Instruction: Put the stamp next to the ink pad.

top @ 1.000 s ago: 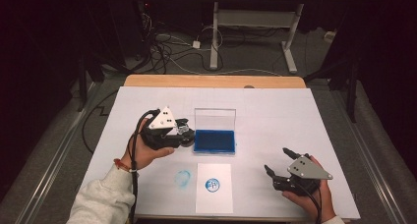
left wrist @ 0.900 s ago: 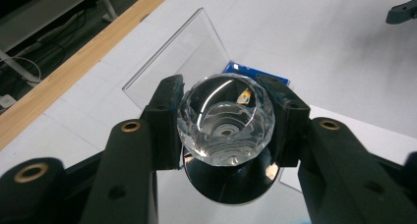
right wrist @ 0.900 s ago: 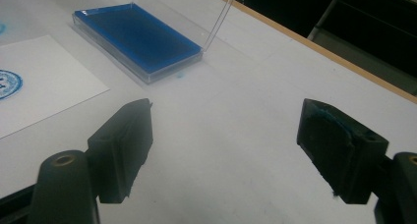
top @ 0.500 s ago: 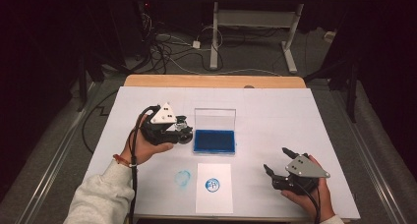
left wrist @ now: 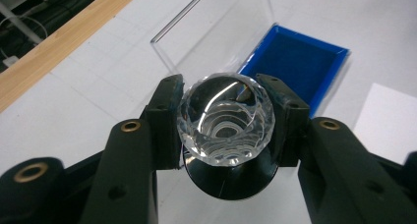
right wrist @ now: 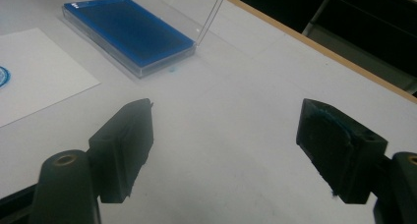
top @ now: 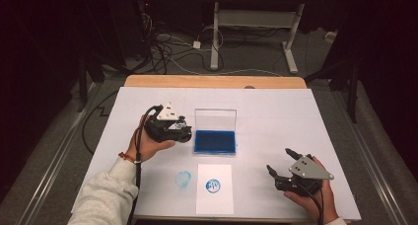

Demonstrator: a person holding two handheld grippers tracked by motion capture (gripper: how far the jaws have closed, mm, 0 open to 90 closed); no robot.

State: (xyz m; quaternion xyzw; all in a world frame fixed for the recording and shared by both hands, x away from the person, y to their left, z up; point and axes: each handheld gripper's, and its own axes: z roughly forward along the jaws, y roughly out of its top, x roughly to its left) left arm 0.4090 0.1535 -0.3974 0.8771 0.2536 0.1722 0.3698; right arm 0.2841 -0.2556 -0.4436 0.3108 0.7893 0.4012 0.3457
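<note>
Clear faceted stamp (left wrist: 226,120) sat clamped in the left gripper (top: 183,134), which had drifted down toward the blue ink pad (top: 215,141), likely for re-inking; the right gripper (top: 280,163) rested wide, holding nothing.

Tabletop (top: 276,111): white sheet over it, wood strip showing along far edge; blue ink pad (top: 215,141) approx. centre, clear lid upright at its far side; white paper (top: 214,188) w/ blue round stamp mark at near edge, just nearside of pad; blue smudge (top: 183,178) on the cover just left of paper.
</note>
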